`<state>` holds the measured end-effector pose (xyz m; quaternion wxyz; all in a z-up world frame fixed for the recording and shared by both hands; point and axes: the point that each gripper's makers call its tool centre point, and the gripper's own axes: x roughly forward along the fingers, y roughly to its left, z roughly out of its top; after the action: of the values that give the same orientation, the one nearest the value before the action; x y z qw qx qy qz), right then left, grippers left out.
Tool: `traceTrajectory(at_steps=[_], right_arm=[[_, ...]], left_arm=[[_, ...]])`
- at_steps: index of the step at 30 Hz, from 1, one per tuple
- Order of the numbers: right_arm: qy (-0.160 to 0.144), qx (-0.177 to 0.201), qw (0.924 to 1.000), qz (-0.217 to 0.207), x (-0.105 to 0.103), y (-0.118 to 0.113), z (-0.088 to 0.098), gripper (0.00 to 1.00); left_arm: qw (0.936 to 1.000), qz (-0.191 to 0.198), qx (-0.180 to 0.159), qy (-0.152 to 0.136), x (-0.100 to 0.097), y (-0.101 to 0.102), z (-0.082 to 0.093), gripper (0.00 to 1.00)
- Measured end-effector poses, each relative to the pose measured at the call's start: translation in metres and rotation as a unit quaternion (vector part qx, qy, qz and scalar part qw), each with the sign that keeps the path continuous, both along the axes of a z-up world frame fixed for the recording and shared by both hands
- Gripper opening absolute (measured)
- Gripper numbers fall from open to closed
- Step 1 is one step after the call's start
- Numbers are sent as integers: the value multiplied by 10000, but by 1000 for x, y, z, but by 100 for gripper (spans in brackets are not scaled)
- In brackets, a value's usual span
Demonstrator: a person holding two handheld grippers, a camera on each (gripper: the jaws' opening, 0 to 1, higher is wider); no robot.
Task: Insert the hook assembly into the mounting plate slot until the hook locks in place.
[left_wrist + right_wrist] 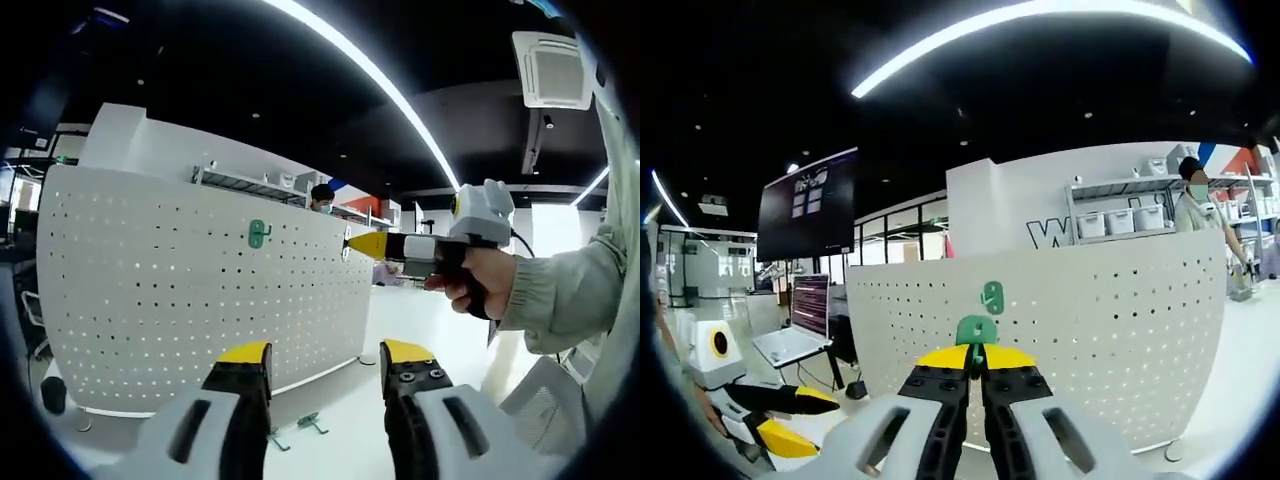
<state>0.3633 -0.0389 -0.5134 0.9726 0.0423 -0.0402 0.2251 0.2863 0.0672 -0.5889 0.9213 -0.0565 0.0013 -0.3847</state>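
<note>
The green hook [976, 331] you are carrying sits pinched between the pressed-together jaws of your right gripper [976, 362], its rounded head poking up just past the yellow tips and held in the air in front of the white pegboard [1120, 310], not yet touching it. A second green hook [259, 234] already hangs high on that perforated panel, and in the right gripper view it sits just above the one you hold, so you risk nudging it if you drive in along the same line. Your grip covers most of the hook's body, so its rear tabs are hidden from you; if they meet the board tilted or between holes, the piece may twist in the jaws or pop free instead of locking. Your left gripper [325, 368] hangs with its jaws spread and empty, low before the panel, doing nothing to steady the free-standing board, which might rock under a firm push. More green hooks [295, 430] lie on the white table [350, 400] below, so a dropped piece could get lost among them.
</note>
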Motion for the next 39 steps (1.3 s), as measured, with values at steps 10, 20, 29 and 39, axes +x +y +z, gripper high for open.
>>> traceTrajectory(at_steps=[10, 20, 29, 39], right_arm=[[-25, -79, 9998, -165, 19, -5, 2, 1], [-174, -230, 9989, -381, 38, -7, 12, 1], [-298, -316, 9979, -472, 54, -8, 23, 1], [-307, -357, 9972, -583, 70, -6, 24, 1]], left_arm=[[10000, 52, -27, 43, 2, 3, -4, 48], [9999, 60, -28, 77, 4, 4, -9, 48], [10000, 17, 27, 78, 7, 5, -11, 49], [10000, 22, 7, 93, 13, 8, -12, 49]])
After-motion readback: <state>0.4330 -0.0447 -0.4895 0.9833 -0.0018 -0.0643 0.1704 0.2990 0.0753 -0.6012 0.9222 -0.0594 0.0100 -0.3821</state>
